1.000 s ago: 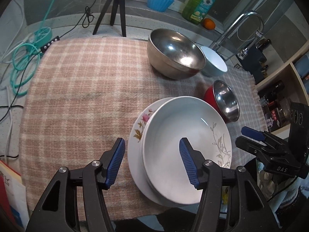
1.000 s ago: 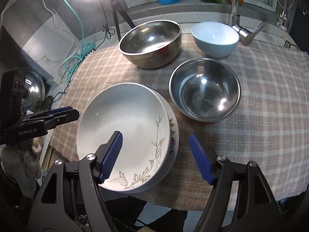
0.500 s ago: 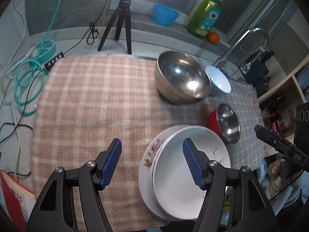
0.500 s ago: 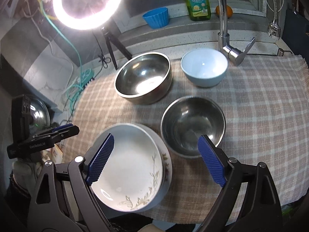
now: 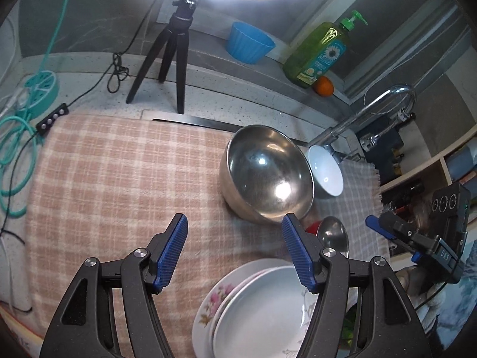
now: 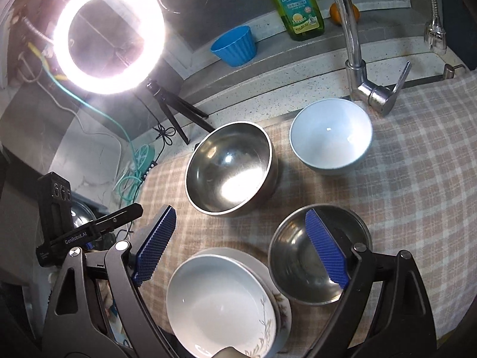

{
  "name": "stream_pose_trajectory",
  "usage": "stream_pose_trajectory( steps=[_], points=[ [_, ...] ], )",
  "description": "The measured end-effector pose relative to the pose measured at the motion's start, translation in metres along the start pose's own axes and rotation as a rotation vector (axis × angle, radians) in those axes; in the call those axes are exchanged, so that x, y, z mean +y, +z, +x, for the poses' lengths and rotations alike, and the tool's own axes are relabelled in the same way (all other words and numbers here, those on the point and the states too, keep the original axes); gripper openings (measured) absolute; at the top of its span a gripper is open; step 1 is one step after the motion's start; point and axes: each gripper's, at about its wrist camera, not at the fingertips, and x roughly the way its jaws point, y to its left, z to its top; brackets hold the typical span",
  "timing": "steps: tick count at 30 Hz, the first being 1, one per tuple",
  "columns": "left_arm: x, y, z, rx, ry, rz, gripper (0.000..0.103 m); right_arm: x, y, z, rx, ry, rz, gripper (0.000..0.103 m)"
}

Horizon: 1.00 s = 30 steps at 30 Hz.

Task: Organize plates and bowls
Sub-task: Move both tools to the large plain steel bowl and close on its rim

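Note:
A white leaf-patterned plate [image 6: 220, 298] lies stacked on a flowered plate [image 5: 208, 307] at the cloth's near edge. A large steel bowl [image 5: 268, 179] [image 6: 229, 167] stands behind them, a light blue bowl [image 6: 331, 137] [image 5: 326, 173] by the tap, and a small steel bowl with a red outside [image 6: 310, 265] [image 5: 334, 235] to the right of the plates. My left gripper [image 5: 235, 253] is open and empty, raised above the cloth. My right gripper [image 6: 241, 253] is open and empty, raised above the plates.
A checked cloth [image 5: 104, 179] covers the counter. A tripod [image 5: 173, 47] with a ring light [image 6: 108, 34], a blue cup [image 5: 249, 43], a green soap bottle [image 5: 322, 53], an orange [image 5: 324, 86] and a tap [image 6: 354, 59] stand at the back. Cables [image 5: 18, 137] lie at the left.
Both grippers have risen and drawn back from the stacked plates, which now sit low in both views. Both stay open. The dishes have not moved.

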Motion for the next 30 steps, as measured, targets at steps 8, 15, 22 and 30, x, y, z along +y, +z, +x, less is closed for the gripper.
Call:
stream_pose_trajectory(
  steps=[8,15,22,30],
  points=[
    [0.009,0.022,0.034,0.051,-0.046,-0.064,0.065,-0.011,0.014,0.037,0.048,0.026,0.059,0.086],
    [0.011,0.032,0.052,0.078,-0.052,-0.076,0.065,-0.024,0.022,0.066,0.099,0.029,0.115,0.077],
    [0.013,0.037,0.065,0.102,-0.058,-0.08,0.063,-0.028,0.027,0.085,0.124,0.015,0.11,0.062],
    [0.012,0.037,0.077,0.13,-0.061,-0.066,0.047,-0.027,0.025,0.105,0.17,-0.015,0.09,0.04]
  ],
)
